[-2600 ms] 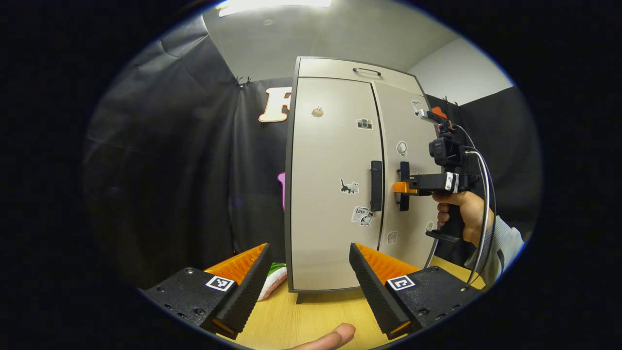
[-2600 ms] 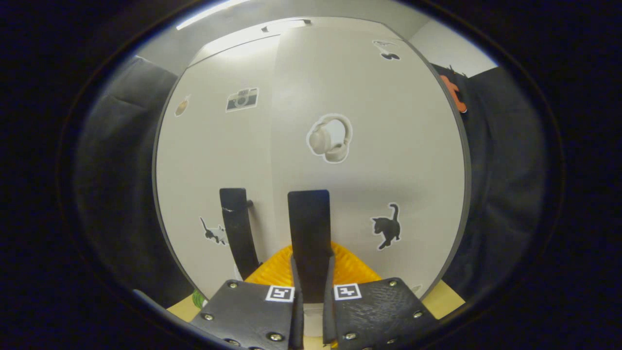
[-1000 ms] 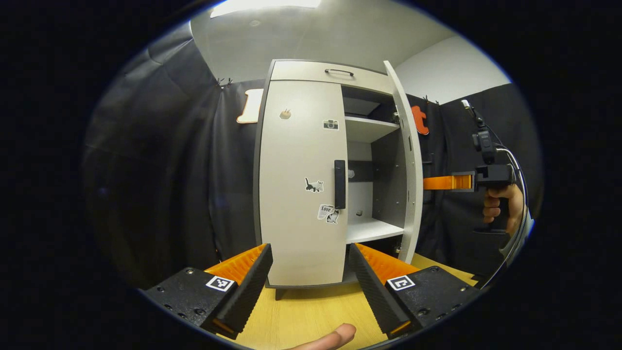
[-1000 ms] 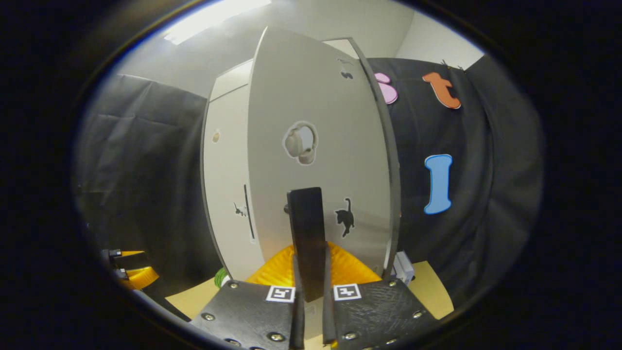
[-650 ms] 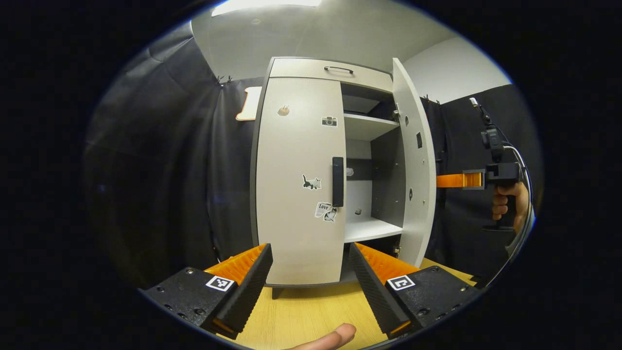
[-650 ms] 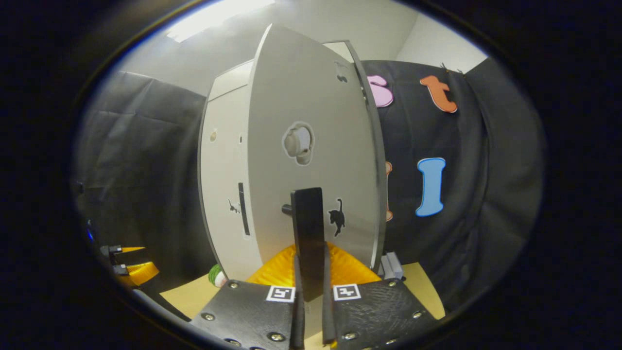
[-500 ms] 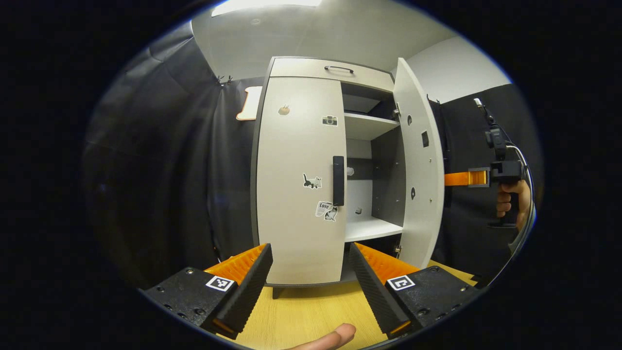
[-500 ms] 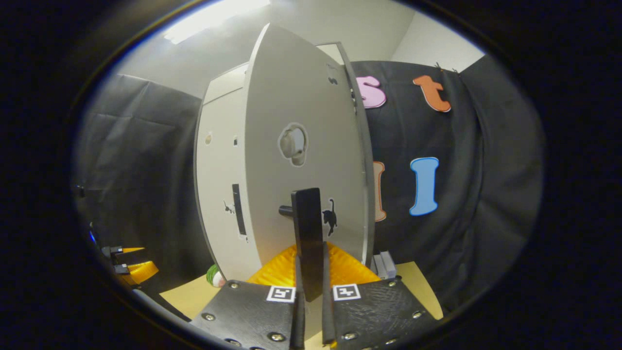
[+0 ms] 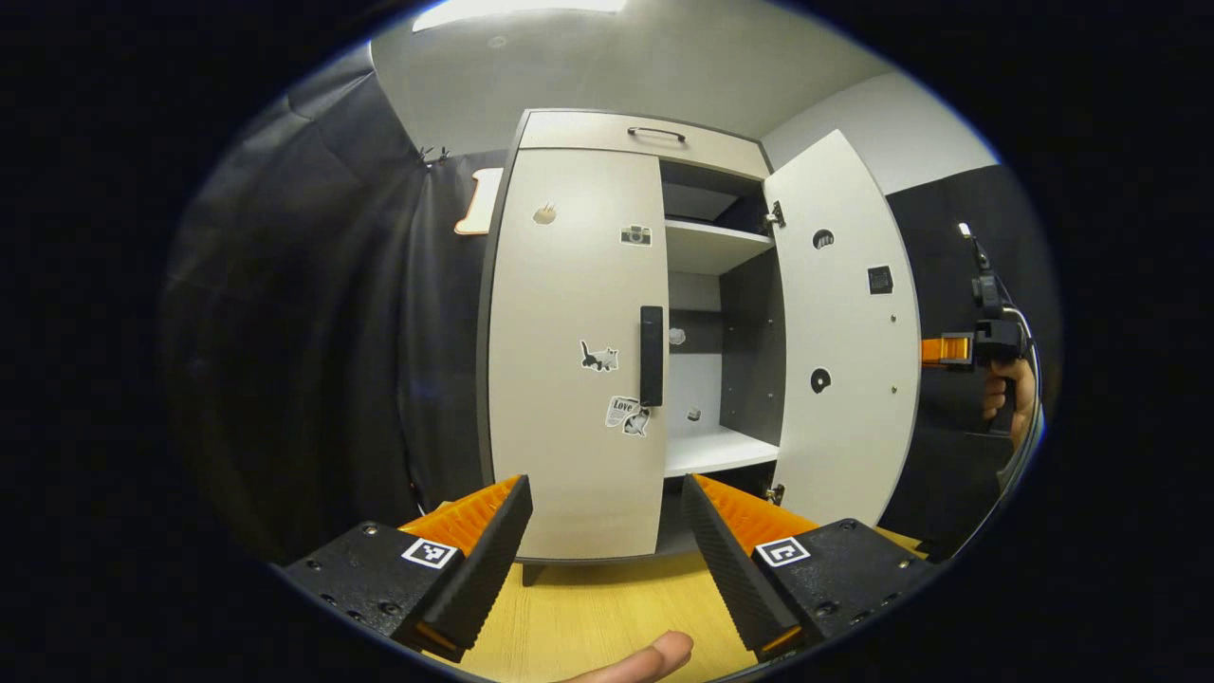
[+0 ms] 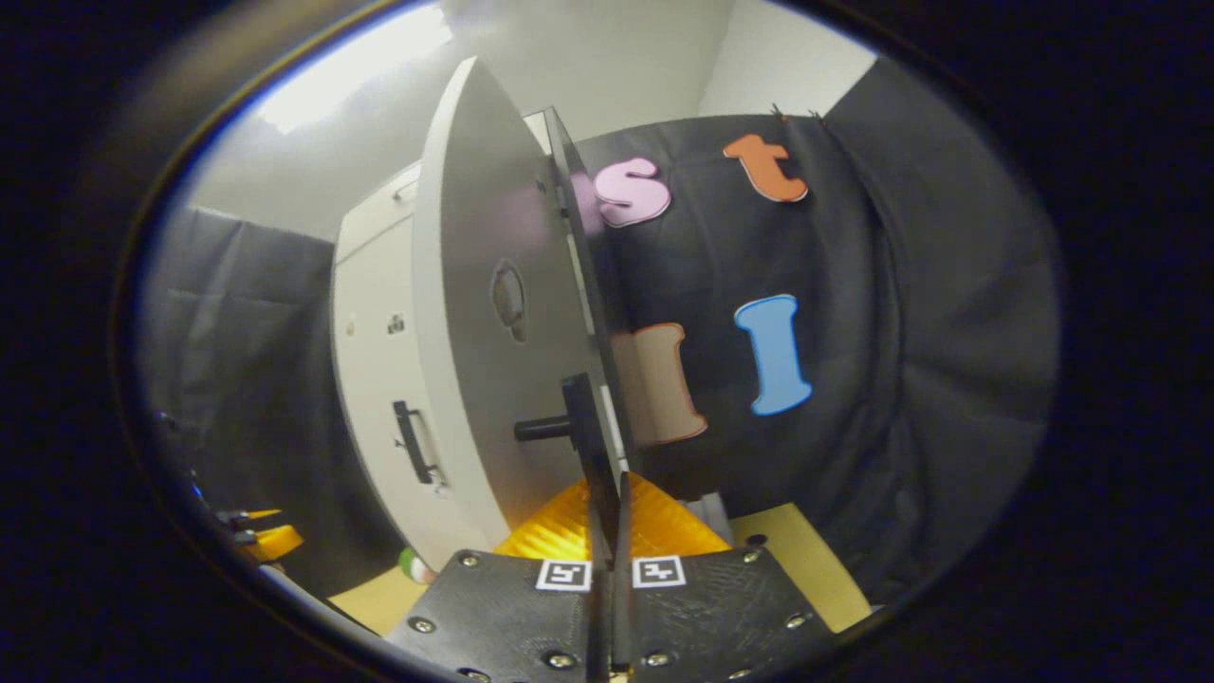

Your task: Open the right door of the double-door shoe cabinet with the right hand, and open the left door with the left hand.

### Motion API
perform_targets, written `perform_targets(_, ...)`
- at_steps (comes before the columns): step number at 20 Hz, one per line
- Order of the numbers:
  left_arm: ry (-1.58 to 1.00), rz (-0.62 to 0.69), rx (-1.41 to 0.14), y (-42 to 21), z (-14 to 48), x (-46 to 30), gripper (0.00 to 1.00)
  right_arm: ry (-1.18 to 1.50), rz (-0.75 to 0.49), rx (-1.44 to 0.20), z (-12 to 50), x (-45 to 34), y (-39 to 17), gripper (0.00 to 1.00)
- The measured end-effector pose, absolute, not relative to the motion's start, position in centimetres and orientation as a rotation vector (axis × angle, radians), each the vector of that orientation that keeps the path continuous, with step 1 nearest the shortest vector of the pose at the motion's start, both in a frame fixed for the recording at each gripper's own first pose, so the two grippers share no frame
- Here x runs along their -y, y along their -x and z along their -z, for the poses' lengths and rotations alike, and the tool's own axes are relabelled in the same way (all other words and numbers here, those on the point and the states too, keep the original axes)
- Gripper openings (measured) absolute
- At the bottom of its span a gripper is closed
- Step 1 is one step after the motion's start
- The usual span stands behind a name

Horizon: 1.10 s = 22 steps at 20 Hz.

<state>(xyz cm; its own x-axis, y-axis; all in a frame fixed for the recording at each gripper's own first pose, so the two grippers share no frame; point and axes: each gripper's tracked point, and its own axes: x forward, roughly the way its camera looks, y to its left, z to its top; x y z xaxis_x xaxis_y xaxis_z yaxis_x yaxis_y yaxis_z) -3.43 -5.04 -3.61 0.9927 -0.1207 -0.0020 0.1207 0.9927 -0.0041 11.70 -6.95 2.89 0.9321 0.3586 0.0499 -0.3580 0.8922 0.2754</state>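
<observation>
Right door point(image 9: 844, 332) has swung much wider than 0.5 s ago, baring white shelves point(image 9: 716, 249) inside the shoe cabinet point(image 9: 579, 133) on the wooden table point(image 9: 588, 626). Right gripper point(image 10: 607, 517) is clamped on that door's flat black handle point(image 10: 580, 427). Left door point(image 9: 569, 360), w/ stickers, is closed; left gripper point(image 9: 607, 512) gapes wide, empty, just before it. A fingertip point(image 9: 654, 656) shows below.

Right door point(image 9: 844, 332) now wide open
</observation>
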Motion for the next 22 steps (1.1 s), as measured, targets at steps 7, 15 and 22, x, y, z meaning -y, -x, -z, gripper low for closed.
perform_targets(7,-0.021,0.089,0.004,-1.4,1.4,6.8,0.98,-0.250,-0.337,0.056,-2.3,7.5,-9.9,0.09)
perform_targets(15,0.039,0.112,-0.004,-11.2,-0.2,10.3,0.98,-0.187,-0.214,0.095,0.5,12.3,-5.2,0.74)
perform_targets(22,0.019,0.057,-0.011,-17.8,-0.7,10.9,0.98,-0.107,-0.150,0.065,4.5,12.4,0.1,1.00)
